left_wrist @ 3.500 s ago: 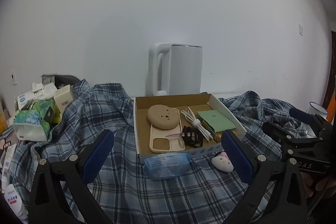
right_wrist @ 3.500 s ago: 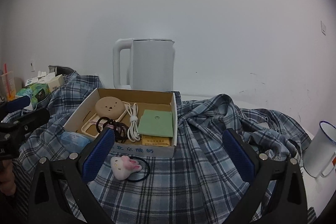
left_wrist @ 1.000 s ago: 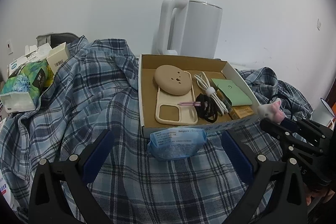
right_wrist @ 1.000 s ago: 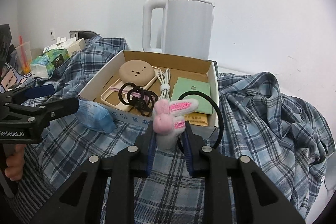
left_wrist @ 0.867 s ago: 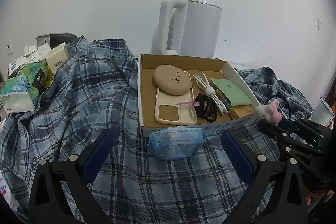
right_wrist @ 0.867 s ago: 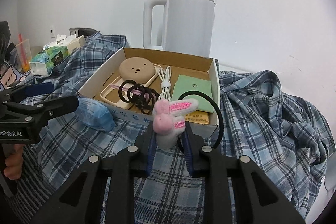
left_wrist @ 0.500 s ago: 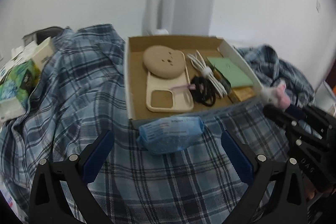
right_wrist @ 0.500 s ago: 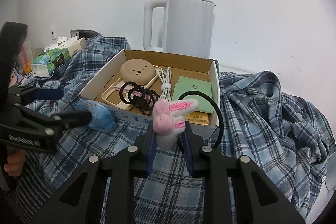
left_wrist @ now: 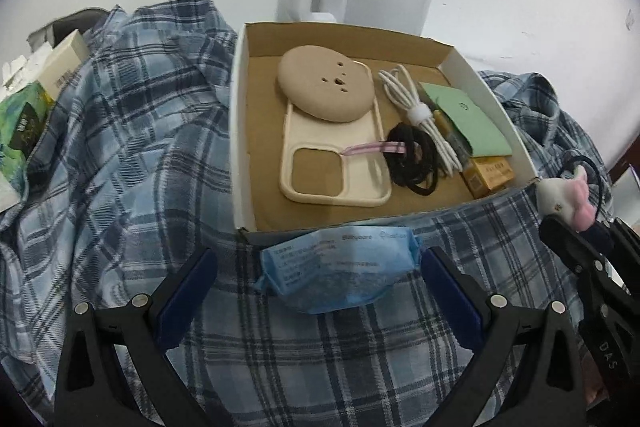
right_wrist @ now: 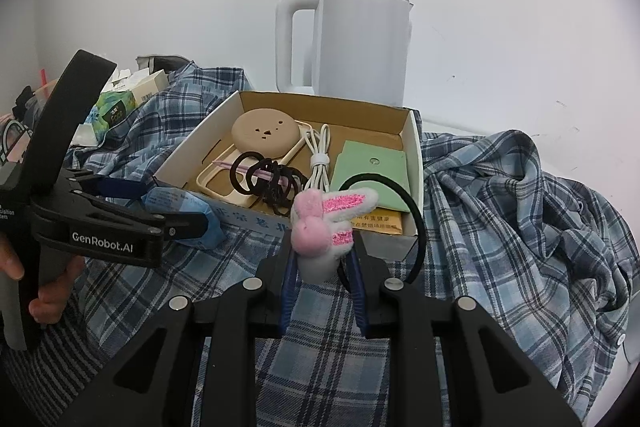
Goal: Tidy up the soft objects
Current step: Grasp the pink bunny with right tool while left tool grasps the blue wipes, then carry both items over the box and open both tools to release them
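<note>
Right wrist view shows the right gripper (right_wrist: 322, 269) clamped on a plush bunny hair tie (right_wrist: 320, 227), held up just in front of the cardboard box (right_wrist: 416, 163), its black elastic loop dangling beside the near corner. The left gripper (left_wrist: 316, 291) hovers with fingers (left_wrist: 186, 293) spread wide around a blue tissue pack (left_wrist: 340, 267) lying on the plaid shirt (left_wrist: 120, 131) against the box front. The step in hand looks like carrying the bunny to the box; next it needs lifting over the wall and releasing beside the black hair ties (left_wrist: 412, 163).

Our left wrist view looks steeply down, close over the cardboard box (left_wrist: 348, 131). Our right wrist view faces it lower, from further right; both share the kettle (right_wrist: 352, 47).
</note>
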`<state>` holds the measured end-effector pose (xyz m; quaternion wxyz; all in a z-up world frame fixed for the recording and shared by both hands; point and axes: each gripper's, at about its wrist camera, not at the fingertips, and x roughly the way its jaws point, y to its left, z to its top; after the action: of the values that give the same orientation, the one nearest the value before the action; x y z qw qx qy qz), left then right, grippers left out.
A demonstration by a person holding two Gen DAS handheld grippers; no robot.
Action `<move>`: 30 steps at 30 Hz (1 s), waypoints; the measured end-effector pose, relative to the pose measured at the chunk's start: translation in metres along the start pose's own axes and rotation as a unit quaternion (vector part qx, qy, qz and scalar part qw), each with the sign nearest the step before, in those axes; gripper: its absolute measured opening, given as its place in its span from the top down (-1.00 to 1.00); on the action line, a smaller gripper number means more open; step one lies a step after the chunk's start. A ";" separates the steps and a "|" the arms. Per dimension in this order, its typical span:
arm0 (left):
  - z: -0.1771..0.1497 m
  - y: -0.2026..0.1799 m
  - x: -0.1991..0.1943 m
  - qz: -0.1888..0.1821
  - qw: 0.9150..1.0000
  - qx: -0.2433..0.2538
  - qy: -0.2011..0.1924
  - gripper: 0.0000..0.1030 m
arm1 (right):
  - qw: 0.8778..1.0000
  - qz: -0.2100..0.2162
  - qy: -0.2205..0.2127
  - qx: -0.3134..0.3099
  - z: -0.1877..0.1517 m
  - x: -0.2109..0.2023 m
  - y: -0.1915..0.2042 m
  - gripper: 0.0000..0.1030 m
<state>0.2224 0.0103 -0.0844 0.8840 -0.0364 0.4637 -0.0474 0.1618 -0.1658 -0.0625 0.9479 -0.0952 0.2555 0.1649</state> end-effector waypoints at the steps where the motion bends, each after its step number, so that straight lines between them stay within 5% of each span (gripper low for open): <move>1: 0.000 0.000 0.000 -0.005 1.000 0.001 -0.001 -0.77 | 1.000 0.000 0.001 0.000 0.000 0.000 0.000 0.56; 4: -0.002 -0.002 0.001 -0.006 1.000 0.005 -0.002 -0.44 | 1.000 0.000 0.005 0.004 0.000 0.002 -0.002 0.56; 9: -0.003 0.004 -0.007 -0.020 0.999 -0.007 -0.025 -0.35 | 1.000 0.000 0.003 0.005 0.000 0.002 -0.002 0.56; 16: -0.010 -0.001 -0.041 -0.012 0.994 0.010 -0.109 -0.29 | 1.000 0.000 -0.010 -0.001 -0.001 -0.003 0.000 0.56; 23: -0.025 -0.015 -0.084 0.004 0.974 0.045 -0.224 -0.29 | 1.000 0.000 -0.003 0.001 -0.001 -0.001 0.000 0.56; 30: -0.017 -0.019 -0.103 -0.004 0.969 0.041 -0.245 -0.28 | 1.000 -0.021 -0.005 -0.004 0.002 -0.007 0.000 0.56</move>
<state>0.1492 0.0032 -0.0074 0.9711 -0.0125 0.2310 -0.0593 0.1570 -0.1674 -0.0574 0.9521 -0.1035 0.2479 0.1460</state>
